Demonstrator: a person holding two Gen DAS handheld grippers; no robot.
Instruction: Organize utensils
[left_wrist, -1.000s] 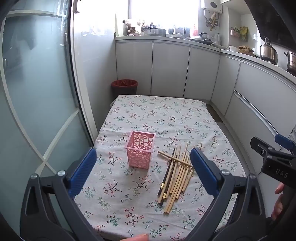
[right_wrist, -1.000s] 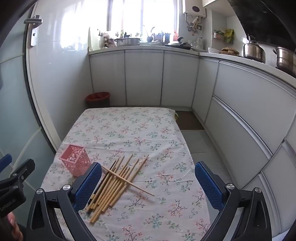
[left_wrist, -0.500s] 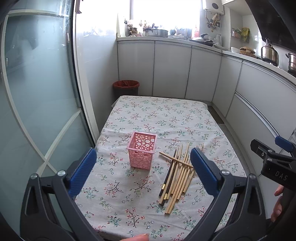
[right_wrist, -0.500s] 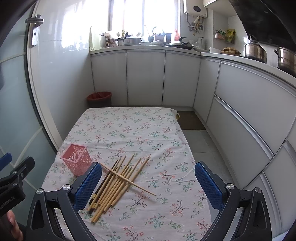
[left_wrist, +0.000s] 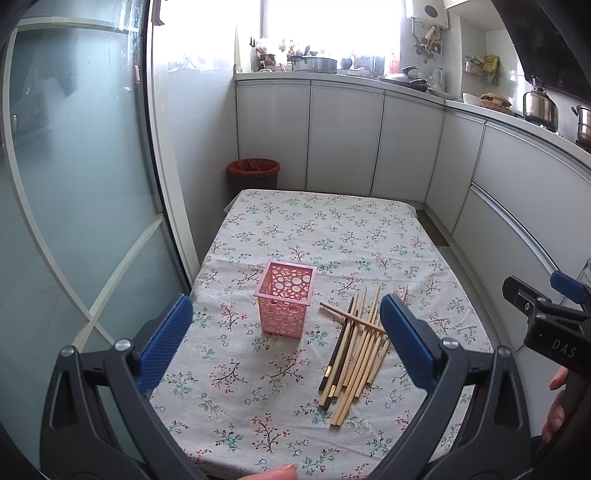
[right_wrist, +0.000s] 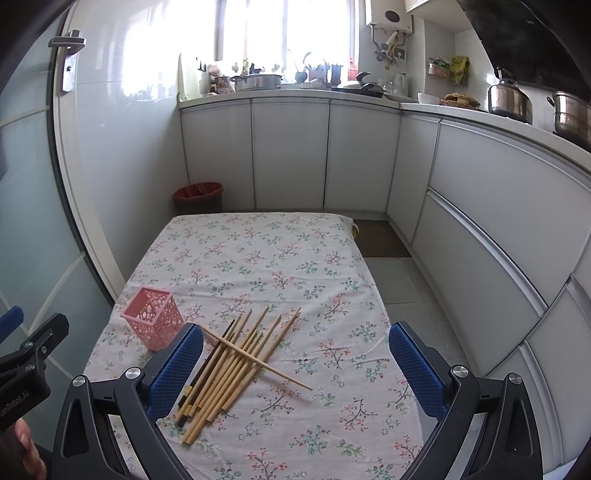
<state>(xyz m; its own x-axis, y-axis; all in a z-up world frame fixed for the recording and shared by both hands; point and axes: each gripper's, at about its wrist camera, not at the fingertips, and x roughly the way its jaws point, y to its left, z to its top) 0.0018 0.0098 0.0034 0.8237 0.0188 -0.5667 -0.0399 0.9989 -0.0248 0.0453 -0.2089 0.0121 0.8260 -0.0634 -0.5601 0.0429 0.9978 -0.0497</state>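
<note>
Chopsticks, pale bamboo plus dark ones (right_wrist: 236, 363), are lying piled beside the pink perforated plastic basket (left_wrist: 286, 304) on the floral-cloth counter (right_wrist: 266, 258). We're holding both hand-held grippers, left (left_wrist: 286, 341) and right (right_wrist: 295, 363), wide open and empty. Risk: the crossed stick rolling away, or the light basket tipping.

We are holding the left gripper (left_wrist: 286, 341) and the right gripper (right_wrist: 295, 365) side by side, fingers (left_wrist: 168, 343) spread wide, gripping nothing.
</note>
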